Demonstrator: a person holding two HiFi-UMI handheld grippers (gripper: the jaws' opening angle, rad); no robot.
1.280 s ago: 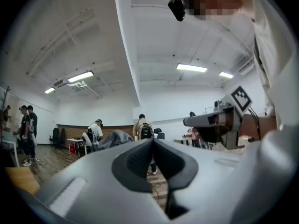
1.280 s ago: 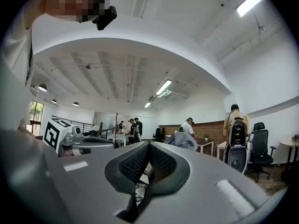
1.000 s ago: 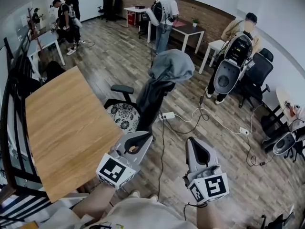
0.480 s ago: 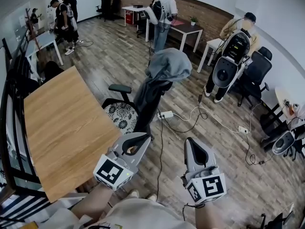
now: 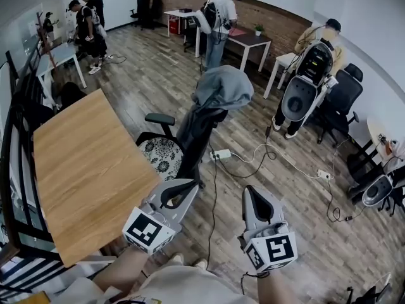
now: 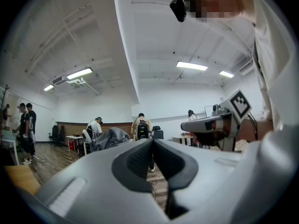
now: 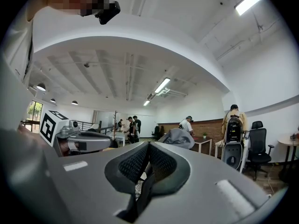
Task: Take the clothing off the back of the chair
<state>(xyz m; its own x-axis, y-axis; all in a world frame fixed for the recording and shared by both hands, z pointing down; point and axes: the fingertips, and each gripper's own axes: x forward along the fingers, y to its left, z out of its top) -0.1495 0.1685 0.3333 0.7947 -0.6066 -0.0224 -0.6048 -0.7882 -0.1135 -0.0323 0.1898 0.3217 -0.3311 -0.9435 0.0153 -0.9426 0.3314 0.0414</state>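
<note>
A grey hooded garment (image 5: 219, 88) hangs over the back of an office chair with a patterned seat (image 5: 162, 154), and its dark lower part trails down the backrest. Both grippers are held level, short of the chair and apart from the garment. My left gripper (image 5: 192, 184) is shut and empty, with its tip just in front of the chair's base. My right gripper (image 5: 250, 190) is shut and empty, to the right over the floor. The garment (image 6: 110, 137) shows beyond the left gripper (image 6: 153, 142), and the same garment (image 7: 178, 136) beyond the right gripper (image 7: 148, 145).
A wooden table (image 5: 88, 170) stands to the chair's left. A power strip (image 5: 221, 153) and cables lie on the floor right of the chair. A white machine (image 5: 302, 94), black chairs (image 5: 342, 94) and several people stand further back.
</note>
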